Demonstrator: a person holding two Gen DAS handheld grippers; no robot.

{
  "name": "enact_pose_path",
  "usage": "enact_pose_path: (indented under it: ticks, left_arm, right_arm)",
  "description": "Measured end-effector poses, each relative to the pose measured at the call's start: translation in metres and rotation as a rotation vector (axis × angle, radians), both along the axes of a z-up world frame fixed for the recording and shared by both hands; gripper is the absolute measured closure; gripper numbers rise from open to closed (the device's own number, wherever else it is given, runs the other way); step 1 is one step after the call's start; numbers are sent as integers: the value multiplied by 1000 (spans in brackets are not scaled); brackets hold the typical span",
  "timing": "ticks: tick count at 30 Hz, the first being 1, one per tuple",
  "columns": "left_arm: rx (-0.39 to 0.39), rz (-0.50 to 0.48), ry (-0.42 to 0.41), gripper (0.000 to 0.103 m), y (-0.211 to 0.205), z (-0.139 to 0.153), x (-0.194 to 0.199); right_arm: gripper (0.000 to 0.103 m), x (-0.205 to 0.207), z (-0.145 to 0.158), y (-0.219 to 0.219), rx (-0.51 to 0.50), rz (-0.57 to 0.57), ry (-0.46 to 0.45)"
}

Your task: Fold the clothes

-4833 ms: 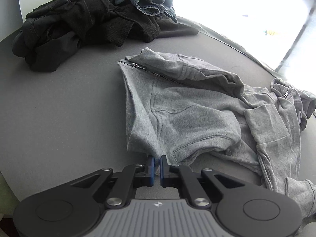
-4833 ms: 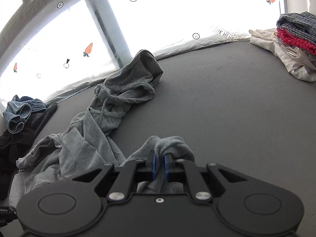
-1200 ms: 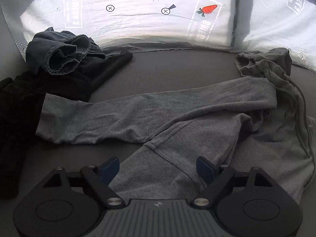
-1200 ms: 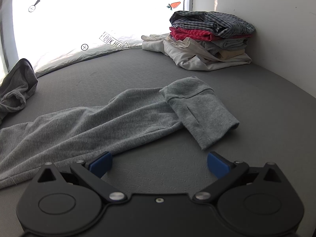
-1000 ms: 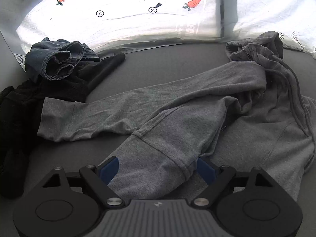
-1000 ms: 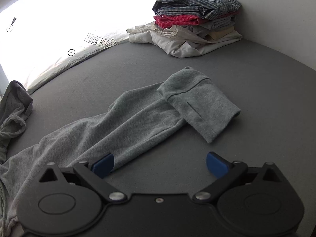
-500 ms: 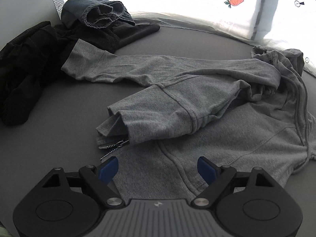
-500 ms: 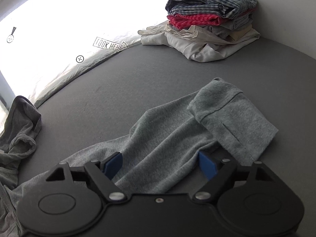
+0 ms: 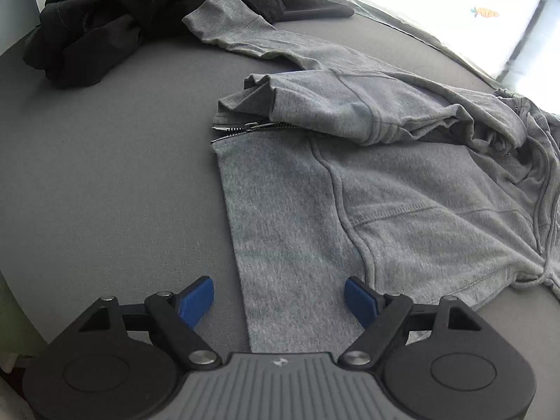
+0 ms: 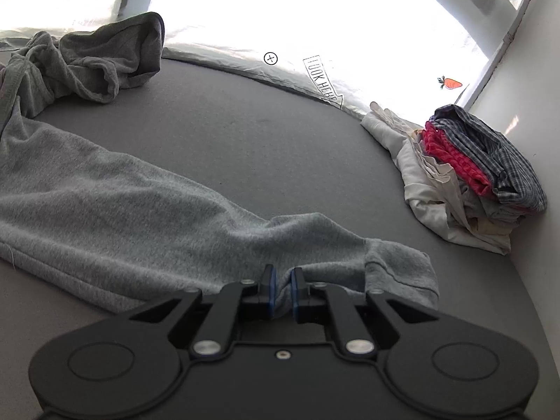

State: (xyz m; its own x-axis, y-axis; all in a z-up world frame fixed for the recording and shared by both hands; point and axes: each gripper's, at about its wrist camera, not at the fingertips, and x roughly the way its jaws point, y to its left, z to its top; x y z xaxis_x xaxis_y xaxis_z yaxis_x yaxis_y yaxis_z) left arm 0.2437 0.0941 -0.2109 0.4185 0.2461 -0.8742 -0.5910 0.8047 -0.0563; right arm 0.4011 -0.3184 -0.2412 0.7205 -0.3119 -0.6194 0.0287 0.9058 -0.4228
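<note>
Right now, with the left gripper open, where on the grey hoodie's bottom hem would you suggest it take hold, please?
I would pinch the near corner of the grey hoodie hem, between the left gripper pads, coming in low along the table. The hem lies flat there with its straight edge exposed. The right gripper already clamps the sleeve.

Grey felt tabletop (image 10: 266, 147), bright backlit window film (image 10: 280, 17) with carrot stickers (image 10: 451, 83), white wall (image 10: 525, 105)

The left gripper (image 9: 279, 301) sits low with its blue-padded jaws spread wide apart, gripping nothing. The right gripper (image 10: 282, 288) sits low too, its jaws pinched nearly together on a fold of grey fabric (image 10: 282, 301).
</note>
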Motion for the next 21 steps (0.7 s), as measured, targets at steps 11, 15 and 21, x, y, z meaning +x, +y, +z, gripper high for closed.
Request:
enact_pose_path:
  ticks: [11, 15, 21]
  left_arm:
    - [-62, 261, -157, 94, -90, 10, -30]
    - [3, 225, -146, 95, -156, 6, -26]
    - [-56, 250, -194, 95, -207, 6, -29]
  right_arm:
    - [103, -7, -12, -43, -292, 346, 17]
    - [103, 29, -5, -124, -147, 157, 77]
    - [103, 43, 10, -178, 31, 161, 105]
